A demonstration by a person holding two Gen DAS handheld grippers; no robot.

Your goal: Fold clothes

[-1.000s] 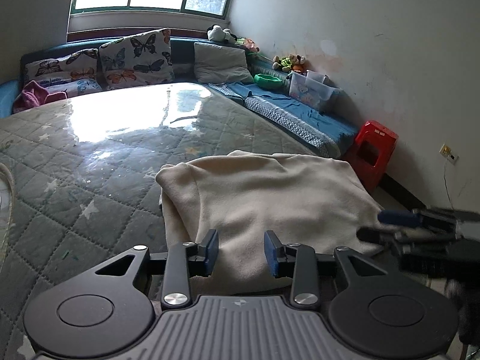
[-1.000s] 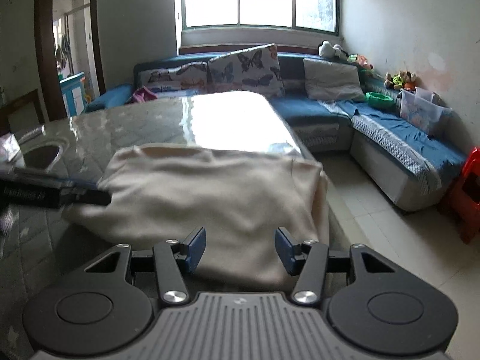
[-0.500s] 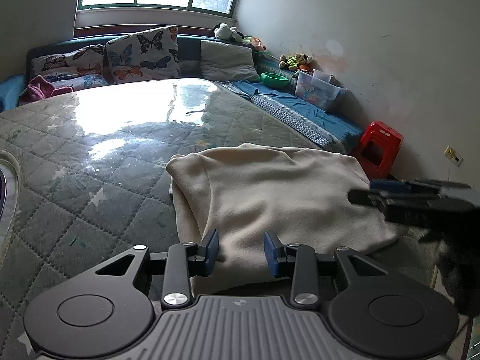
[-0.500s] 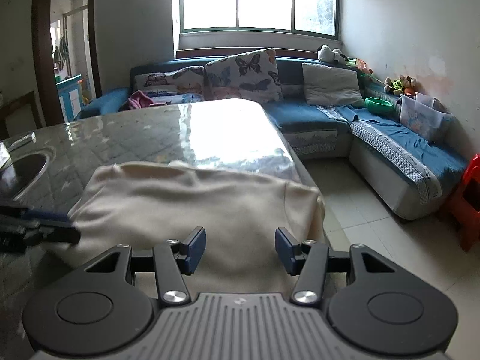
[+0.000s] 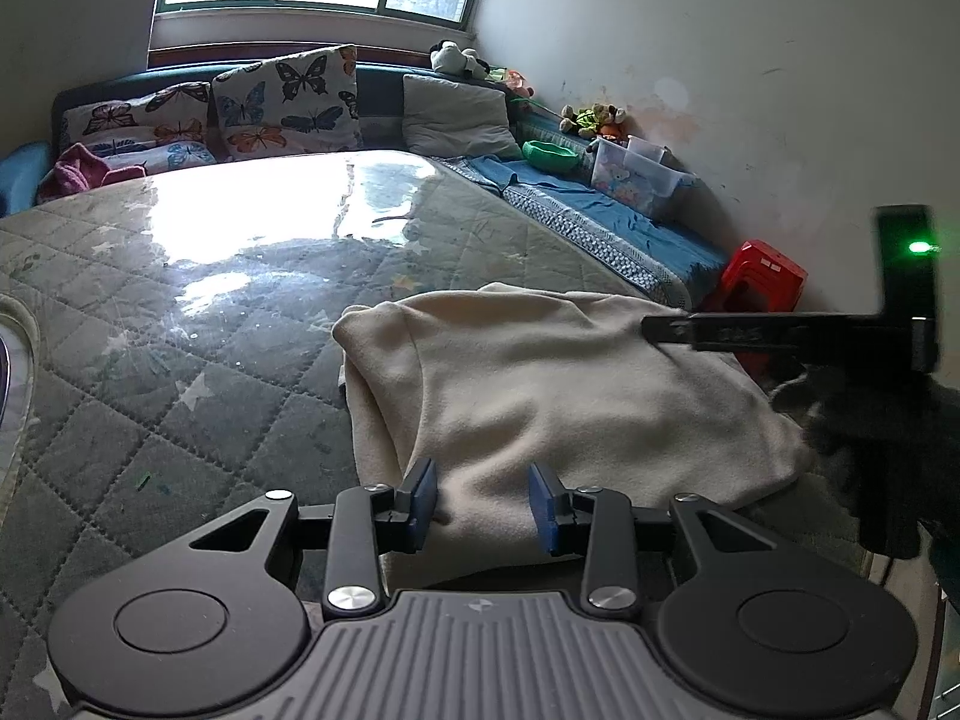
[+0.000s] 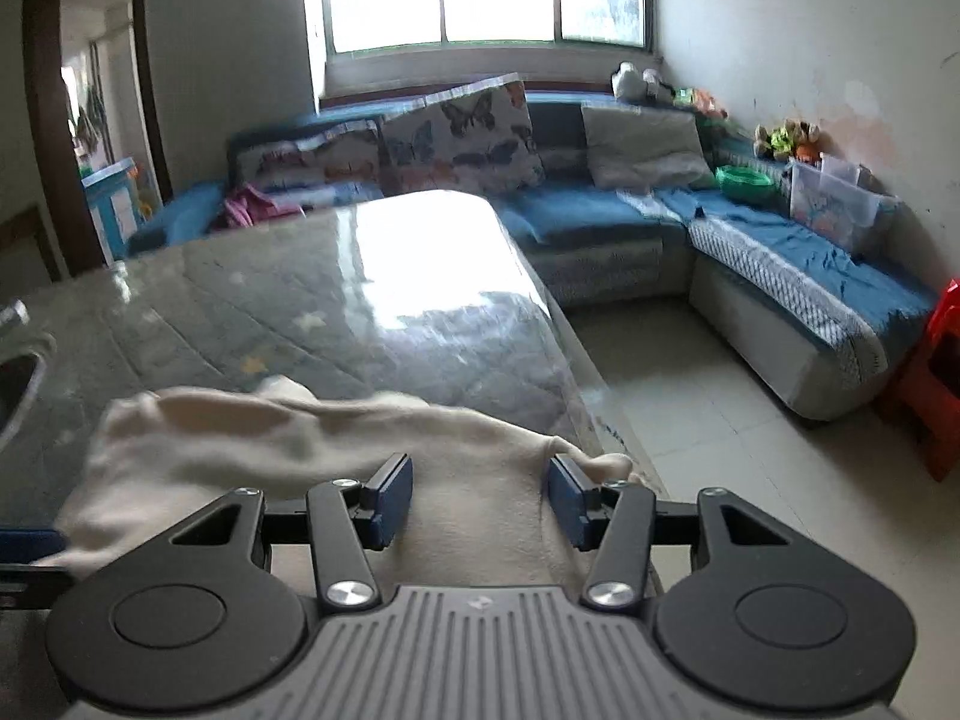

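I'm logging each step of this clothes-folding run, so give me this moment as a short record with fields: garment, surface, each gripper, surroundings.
garment: cream garment, partly folded, lying flat
surface: quilted green table cover, glossy; the garment lies near its right edge
left gripper: jaws open, nothing pinched, over the garment's near edge
right gripper: jaws open, over the garment's right side by the table edge
background: blue corner sofa, butterfly cushions, red stool
not visible: whether either gripper touches the cloth
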